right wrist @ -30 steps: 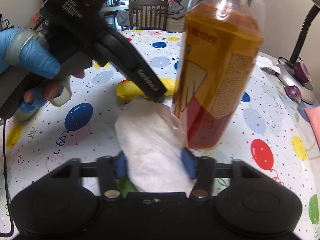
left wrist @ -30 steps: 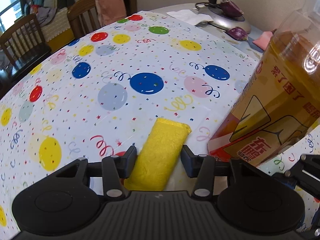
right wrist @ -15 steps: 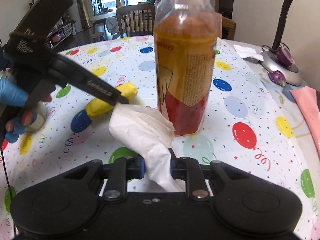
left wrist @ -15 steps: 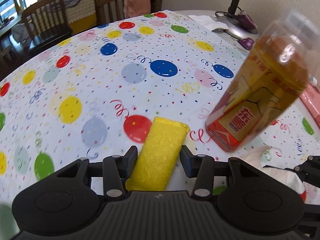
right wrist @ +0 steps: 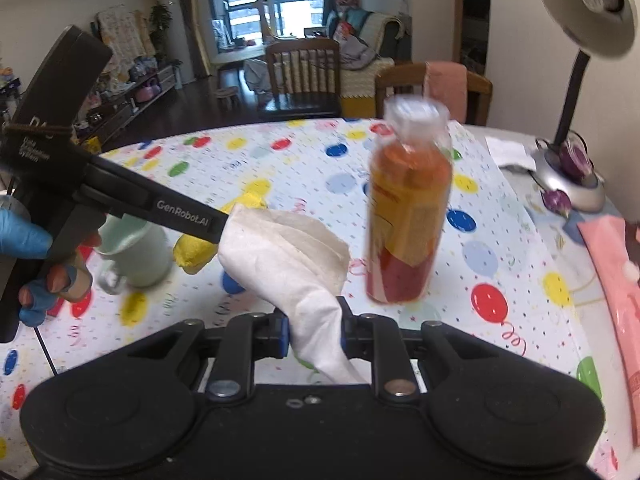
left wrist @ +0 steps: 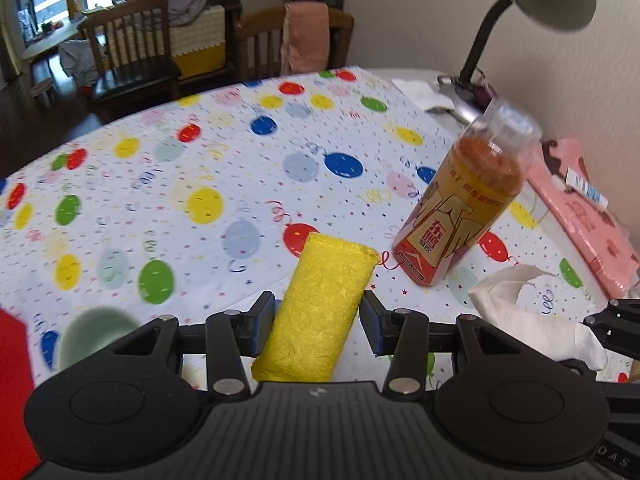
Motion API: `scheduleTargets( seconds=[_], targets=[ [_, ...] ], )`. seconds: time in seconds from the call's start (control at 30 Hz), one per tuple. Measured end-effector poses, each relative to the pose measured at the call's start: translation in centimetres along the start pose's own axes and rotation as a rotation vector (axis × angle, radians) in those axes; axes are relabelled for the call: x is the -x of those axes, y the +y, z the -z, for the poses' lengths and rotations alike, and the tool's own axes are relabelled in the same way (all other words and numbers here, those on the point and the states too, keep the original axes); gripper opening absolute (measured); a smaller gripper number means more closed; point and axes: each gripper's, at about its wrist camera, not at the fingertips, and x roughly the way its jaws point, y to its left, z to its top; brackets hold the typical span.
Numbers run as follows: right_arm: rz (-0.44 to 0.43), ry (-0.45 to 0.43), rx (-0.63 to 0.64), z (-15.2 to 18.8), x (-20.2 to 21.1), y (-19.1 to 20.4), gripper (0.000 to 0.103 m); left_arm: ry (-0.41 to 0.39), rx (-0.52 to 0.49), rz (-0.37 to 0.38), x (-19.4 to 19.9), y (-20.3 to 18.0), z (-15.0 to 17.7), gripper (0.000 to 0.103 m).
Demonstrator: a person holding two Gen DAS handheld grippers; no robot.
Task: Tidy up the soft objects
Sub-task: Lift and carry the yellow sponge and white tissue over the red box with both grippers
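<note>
Left gripper (right wrist: 208, 236) arm: white "GenRobot.AI" | bottle (left wrist: 460, 208) red label band: Chinese characters "东鹏" | left gripper body (right wrist: 36, 148): small white print, too blurred to read

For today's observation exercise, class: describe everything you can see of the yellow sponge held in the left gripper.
The yellow sponge is an oblong, soft-looking block with rounded corners and a fine speckled, star-like texture. It looks dry and intact. The left gripper is shut on it, one pad pressing each long side, so it points away from the camera above the balloon-print tablecloth. In the right wrist view its far end shows beyond the white tissue.
</note>
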Motion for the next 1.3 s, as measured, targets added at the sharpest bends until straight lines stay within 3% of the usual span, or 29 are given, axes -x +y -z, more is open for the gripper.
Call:
scheduleTargets(
  seconds=[0.47,0.87,1.1,1.3],
  targets=[
    [-0.089,-0.050,0.119,-2.8,3.8,6.2,0.020,-0.103,0.145,-0.023,10.3,4.4,3.1,0.045],
    [-0.136,-0.089,0.219,-5.1,4.6,14.6,0.020,-0.163,0.252,-0.053,17.4,11.3,7.0,0.045],
    [-0.140,-0.090,0.262,-5.7,3.8,19.5,0.020,-0.210,0.258,-0.075,21.0,15.5,8.9,0.045],
    [-0.098,-0.076,0.191,-5.0,3.0,19.4,0.020,-0.141,0.215,-0.059,20.0,17.2,11.3,0.044]
  ],
)
